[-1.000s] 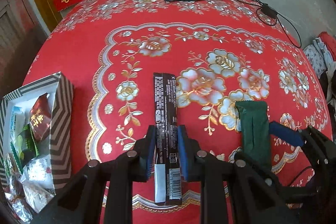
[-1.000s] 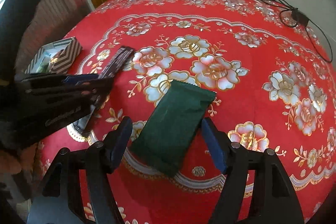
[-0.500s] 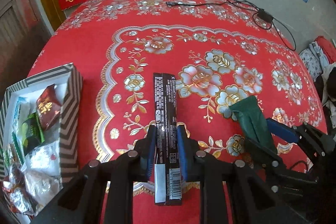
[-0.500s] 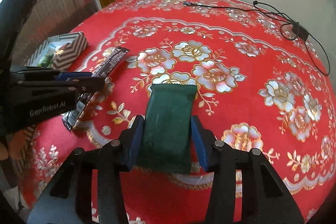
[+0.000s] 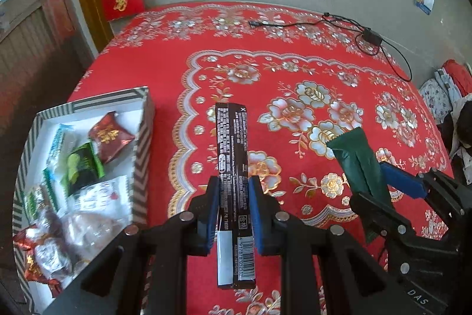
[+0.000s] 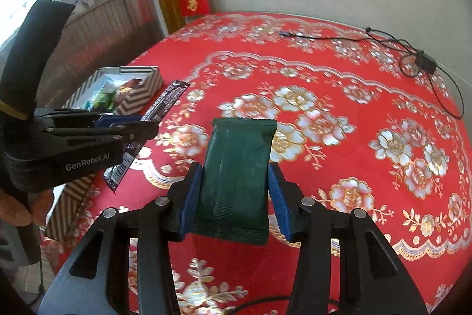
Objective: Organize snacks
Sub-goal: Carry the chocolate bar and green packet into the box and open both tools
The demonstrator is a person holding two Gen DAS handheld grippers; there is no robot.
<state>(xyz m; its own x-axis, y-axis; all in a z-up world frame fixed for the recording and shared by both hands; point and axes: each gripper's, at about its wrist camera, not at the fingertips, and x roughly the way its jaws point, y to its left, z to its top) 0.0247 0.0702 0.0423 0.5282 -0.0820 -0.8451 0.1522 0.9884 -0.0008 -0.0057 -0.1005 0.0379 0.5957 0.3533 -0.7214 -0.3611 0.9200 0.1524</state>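
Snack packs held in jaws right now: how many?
2. The long dark bar is clamped in the left gripper; the green pouch is clamped in the right gripper. More snacks sit in the striped box.

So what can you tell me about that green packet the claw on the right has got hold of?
The green packet is a dark green, slightly glossy wrapper, plastic or foil by its look, oblong and plump, with a zigzag crimped edge at its far end and a seam running down its length. No print is legible on it. The right claw is shut on it, one blue pad pressing each long side, holding it lengthwise, far end pointing away over the red flowered tablecloth. It appears lifted off the cloth; nothing else touches it.
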